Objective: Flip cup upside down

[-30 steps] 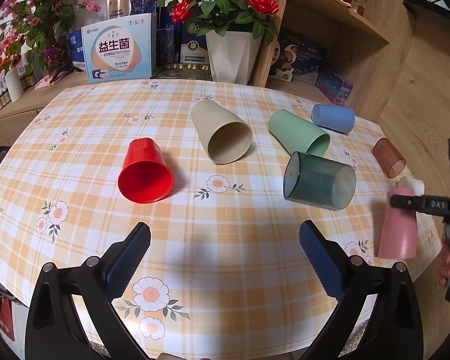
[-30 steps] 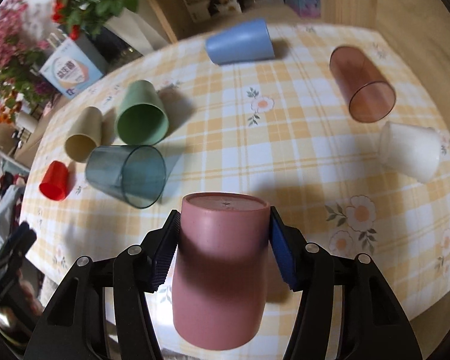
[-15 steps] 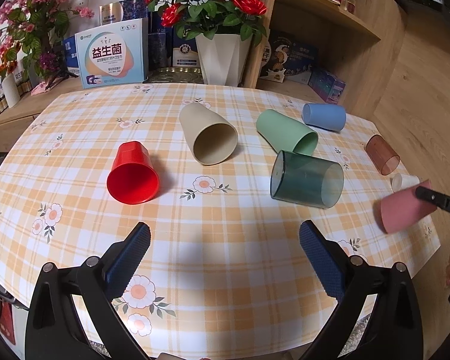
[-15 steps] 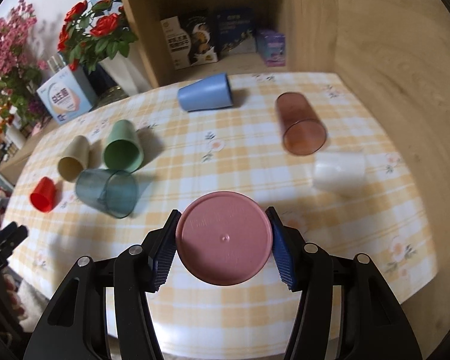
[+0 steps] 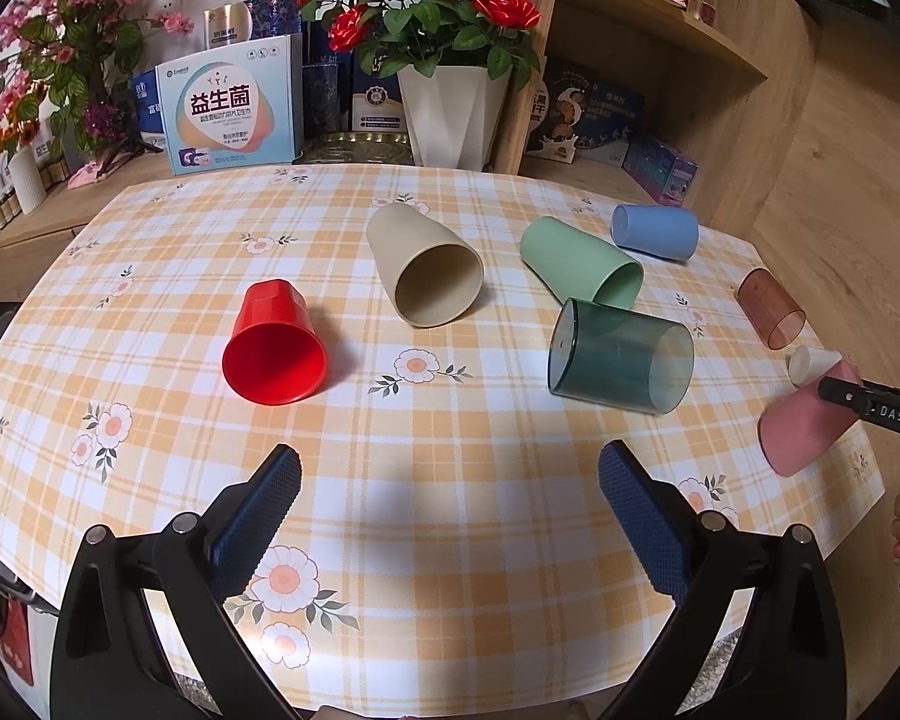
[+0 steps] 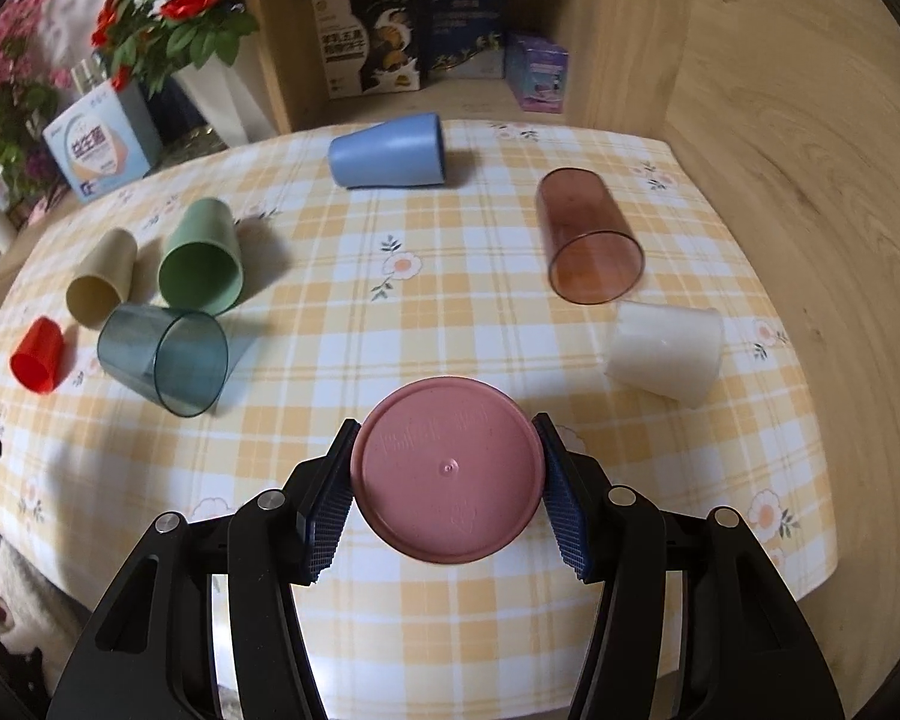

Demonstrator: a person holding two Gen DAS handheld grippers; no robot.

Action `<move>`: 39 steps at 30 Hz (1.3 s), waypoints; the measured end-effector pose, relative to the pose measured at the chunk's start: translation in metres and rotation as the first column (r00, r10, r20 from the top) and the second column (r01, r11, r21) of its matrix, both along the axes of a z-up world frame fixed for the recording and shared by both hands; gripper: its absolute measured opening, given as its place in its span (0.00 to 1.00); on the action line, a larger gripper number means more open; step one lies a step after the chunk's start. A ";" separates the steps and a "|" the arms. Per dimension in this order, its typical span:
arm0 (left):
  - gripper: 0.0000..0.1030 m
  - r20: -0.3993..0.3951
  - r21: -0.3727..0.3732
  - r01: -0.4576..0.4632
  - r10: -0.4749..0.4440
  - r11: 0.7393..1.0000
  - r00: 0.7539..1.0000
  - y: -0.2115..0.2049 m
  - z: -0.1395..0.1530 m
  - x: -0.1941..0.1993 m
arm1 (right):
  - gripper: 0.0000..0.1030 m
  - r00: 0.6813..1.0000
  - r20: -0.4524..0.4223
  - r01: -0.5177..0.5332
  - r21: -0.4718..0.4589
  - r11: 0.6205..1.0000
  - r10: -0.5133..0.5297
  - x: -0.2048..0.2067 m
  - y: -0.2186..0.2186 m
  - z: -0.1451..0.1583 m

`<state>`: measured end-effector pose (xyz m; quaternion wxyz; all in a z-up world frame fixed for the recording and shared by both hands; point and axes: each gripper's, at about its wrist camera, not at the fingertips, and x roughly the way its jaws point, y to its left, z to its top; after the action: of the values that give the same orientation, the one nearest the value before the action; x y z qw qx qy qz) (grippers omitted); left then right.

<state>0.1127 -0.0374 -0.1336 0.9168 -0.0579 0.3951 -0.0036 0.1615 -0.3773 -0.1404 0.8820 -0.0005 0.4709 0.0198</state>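
My right gripper [image 6: 447, 489] is shut on a pink cup [image 6: 447, 468], held on its side above the table's near right edge with its flat base facing the camera. In the left wrist view the pink cup [image 5: 801, 429] shows tilted at the far right, with the right gripper's finger across it. My left gripper [image 5: 450, 498] is open and empty above the checked tablecloth [image 5: 450, 420], near the front edge.
Several cups lie on their sides: red [image 5: 273, 348], beige [image 5: 426, 270], green [image 5: 579, 261], dark teal [image 5: 621, 357], blue [image 6: 390, 150], brown [image 6: 588, 240], white [image 6: 666, 351]. A flower pot [image 5: 450, 114], boxes and wooden shelves stand behind the table.
The right gripper has turned the pink cup from standing tilted to lying level, base toward the camera, and moved it slightly forward. The left gripper has stayed open, drifting slightly.
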 end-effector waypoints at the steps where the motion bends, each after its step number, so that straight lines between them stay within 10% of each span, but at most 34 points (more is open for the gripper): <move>1: 0.94 0.001 -0.001 -0.001 0.001 1.000 1.000 0.000 0.000 -0.001 | 0.53 1.000 -0.004 -0.005 -0.007 1.000 0.005 0.002 0.002 -0.001; 16: 0.94 0.054 0.020 0.032 -0.033 0.999 0.998 0.000 0.042 -0.002 | 0.56 1.000 0.027 -0.015 -0.003 1.000 0.015 -0.001 0.015 0.027; 25: 0.94 0.218 0.090 0.108 -0.125 0.990 0.968 -0.005 0.121 -0.028 | 0.86 0.971 0.235 -0.050 0.066 0.997 0.033 -0.050 0.027 0.110; 39: 0.94 0.345 0.117 0.086 -0.122 0.989 0.931 -0.005 0.181 -0.094 | 0.86 0.884 0.467 -0.054 0.090 0.995 0.006 -0.147 0.059 0.178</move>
<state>0.0185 -0.0429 0.0470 0.9728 0.0104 0.2275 -0.0429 0.0149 -0.3182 0.0376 0.9677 0.0318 0.2439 0.0561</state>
